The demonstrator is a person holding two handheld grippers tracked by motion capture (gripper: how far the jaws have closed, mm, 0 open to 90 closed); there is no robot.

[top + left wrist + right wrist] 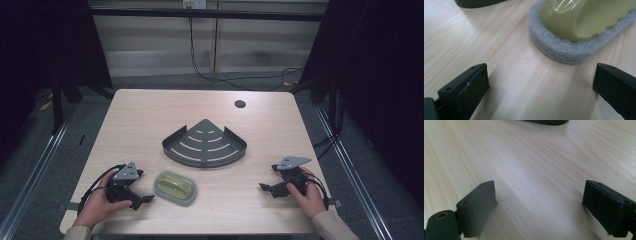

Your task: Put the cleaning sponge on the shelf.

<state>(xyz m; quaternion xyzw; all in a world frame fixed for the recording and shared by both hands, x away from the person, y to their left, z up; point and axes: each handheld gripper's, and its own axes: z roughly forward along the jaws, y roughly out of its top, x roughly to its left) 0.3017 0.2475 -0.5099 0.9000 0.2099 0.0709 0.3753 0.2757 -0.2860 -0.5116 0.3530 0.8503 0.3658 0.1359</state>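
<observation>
High view: pale wood-grain table (150, 115) with a small dark round hole (240, 104) near the far edge. At the middle, a dark grey quarter-round metal corner shelf with curved slots (205, 145), curved wall toward the near side. Nearer and to the left, an oval scrubbing pad of grey mesh with a glossy olive-green plastic handle (174, 187), long axis running roughly left to right across the table, slightly slanted. Left gripper (146, 199) held low just beside the pad's left end, pointing at it. Right gripper (265, 188) at the near right, well apart from the pad, pointing leftward. Left hand clearly the nearer one.

Left gripper view: black jaws spread wide, nothing between them but bare wood. Pad (574, 47) lying ahead and toward the right, not yet between the jaws, apart from both. Probable next need: a short advance, shifted rightward, to straddle the handle across its narrow width.

Right gripper view: jaws likewise wide apart and empty over bare table; dark edge of the shelf (546, 122) at the top.

No brand, label or legible writing anywhere.
</observation>
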